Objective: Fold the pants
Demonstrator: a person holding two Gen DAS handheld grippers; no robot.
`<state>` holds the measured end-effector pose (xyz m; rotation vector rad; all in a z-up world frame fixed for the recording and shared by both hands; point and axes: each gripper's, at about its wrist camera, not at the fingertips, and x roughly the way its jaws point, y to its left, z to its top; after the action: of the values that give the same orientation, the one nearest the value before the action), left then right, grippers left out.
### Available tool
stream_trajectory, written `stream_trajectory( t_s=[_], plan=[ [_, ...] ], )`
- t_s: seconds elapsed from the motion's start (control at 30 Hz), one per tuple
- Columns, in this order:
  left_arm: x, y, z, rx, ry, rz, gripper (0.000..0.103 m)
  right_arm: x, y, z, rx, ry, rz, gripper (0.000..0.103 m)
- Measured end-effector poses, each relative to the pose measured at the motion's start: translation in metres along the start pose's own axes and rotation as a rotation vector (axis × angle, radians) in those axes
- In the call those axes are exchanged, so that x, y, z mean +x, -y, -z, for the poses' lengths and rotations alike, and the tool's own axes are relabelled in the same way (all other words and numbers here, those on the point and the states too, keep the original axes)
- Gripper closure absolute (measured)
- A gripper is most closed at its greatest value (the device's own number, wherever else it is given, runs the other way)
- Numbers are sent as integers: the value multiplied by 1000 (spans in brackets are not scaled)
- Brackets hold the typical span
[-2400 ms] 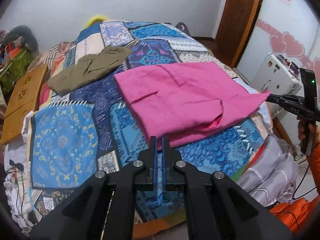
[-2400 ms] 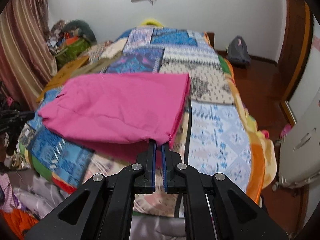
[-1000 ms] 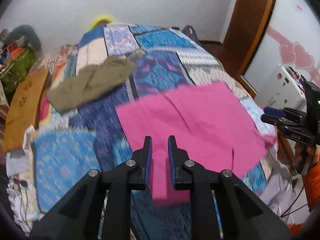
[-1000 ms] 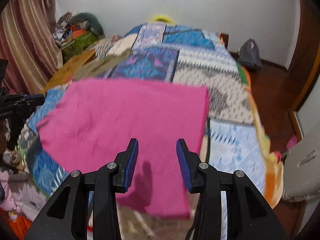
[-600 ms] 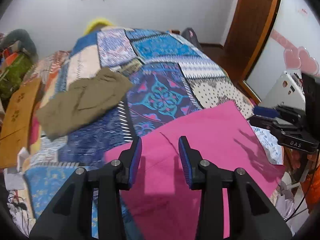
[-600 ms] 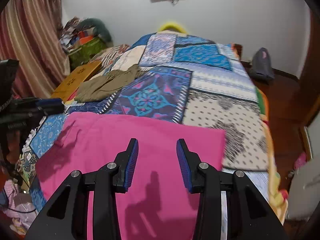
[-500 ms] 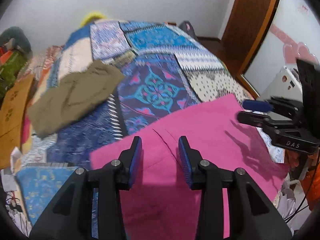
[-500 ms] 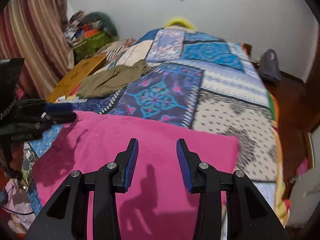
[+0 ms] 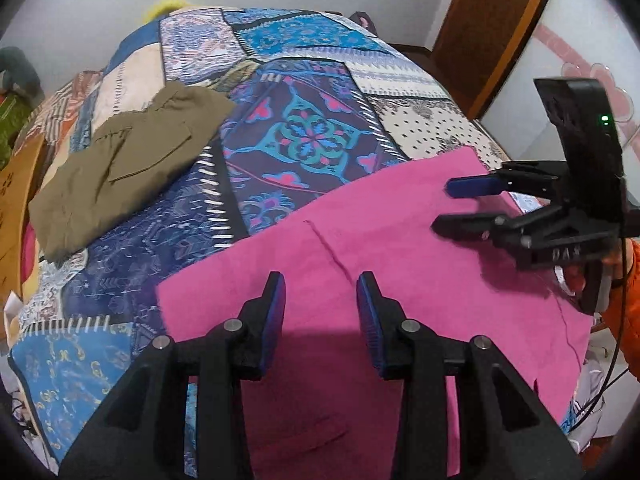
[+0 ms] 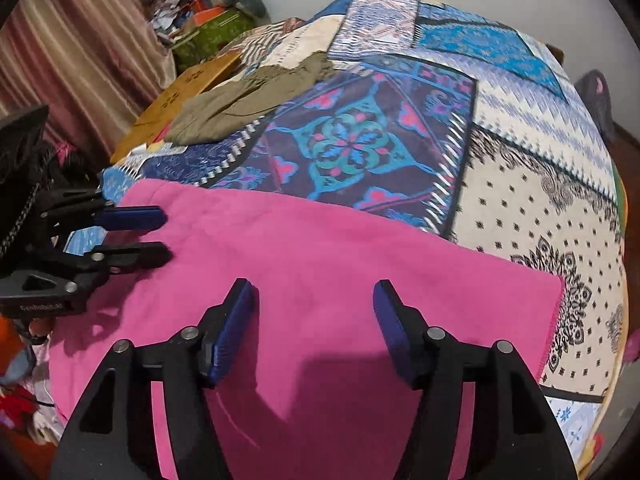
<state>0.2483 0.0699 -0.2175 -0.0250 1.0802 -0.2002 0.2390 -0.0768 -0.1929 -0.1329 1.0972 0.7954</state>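
Observation:
The pink pants (image 9: 392, 256) lie folded flat on the near end of the patchwork bed; they also show in the right wrist view (image 10: 328, 264). My left gripper (image 9: 322, 308) is open and empty just above their near left part. My right gripper (image 10: 314, 316) is open and empty above their near right part. Each gripper appears in the other's view: the right gripper (image 9: 456, 208) at the right edge, the left gripper (image 10: 160, 236) at the left edge, both over the pink cloth.
An olive-brown garment (image 9: 120, 164) lies folded farther back on the left of the patchwork bedspread (image 9: 304, 136). A wooden board (image 10: 184, 92) and clutter sit beside the bed's left. A door (image 9: 496, 20) and white case stand to the right.
Both grippers were shut on the pink pants' edge, then opened and let go. The pants now lie flat, and both grippers have moved forward over them.

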Motion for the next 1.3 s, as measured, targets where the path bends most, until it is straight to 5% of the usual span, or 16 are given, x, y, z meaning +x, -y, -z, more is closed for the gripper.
stream_trajectory(
  t_s=[0.13,0.23,0.47,0.67,1.0,1.3],
  plan=[
    [-5,-15,3,-46,7,6,65,-1,33,7,61,3,88,46],
    [-8,-27,9,-68,13,-91,64,-4,58,16,123,5,96,45],
    [-4,-71,32,-208,-28,-76,57,-13,80,26,165,17,273,52],
    [-11,-68,25,-177,-15,-129,58,-42,86,34,168,58,345,52],
    [-56,-51,-22,-136,143,-138,57,-91,73,15,146,206,370,52],
    [-18,-45,-23,-119,66,-123,57,-77,52,7,101,214,345,52]
  ],
)
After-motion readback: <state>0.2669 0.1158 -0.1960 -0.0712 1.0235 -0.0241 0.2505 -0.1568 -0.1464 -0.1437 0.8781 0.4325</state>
